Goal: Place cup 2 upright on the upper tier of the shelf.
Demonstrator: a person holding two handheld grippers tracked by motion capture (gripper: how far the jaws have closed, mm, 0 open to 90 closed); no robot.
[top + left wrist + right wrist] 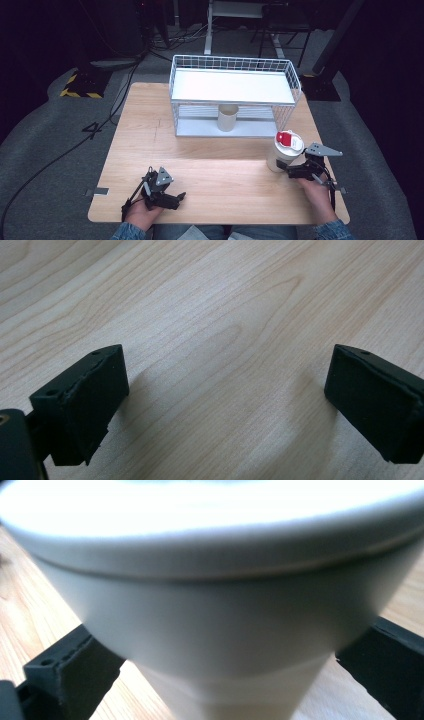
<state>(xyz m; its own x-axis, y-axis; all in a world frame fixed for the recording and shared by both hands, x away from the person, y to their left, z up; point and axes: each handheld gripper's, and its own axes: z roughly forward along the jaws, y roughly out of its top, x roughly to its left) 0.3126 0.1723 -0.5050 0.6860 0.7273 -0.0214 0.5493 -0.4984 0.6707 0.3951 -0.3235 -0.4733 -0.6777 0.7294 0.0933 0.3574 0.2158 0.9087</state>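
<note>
At the near edge of the wooden table (215,170), the left gripper (172,198) rests low over bare wood, held in the person's left hand (142,212). In the left gripper view its jaws stand wide apart with nothing but wood grain between them.

To the right and a little farther in, the right gripper (292,171) reaches toward a white cup (282,152) with a white lid that has a red patch on top. In the right gripper view the cup's tapering body (215,630) sits between the two black jaws, which flank it on both sides; they are spread around it, and whether the pads touch its wall I cannot tell. The cup stands upright on the table, near the right edge.

Farther back, a white wire rack (232,95) stands in the middle of the table's far half. A second, plain cream cup (227,117) stands upright on its lower shelf, under the flat white upper shelf, well apart from both grippers.
</note>
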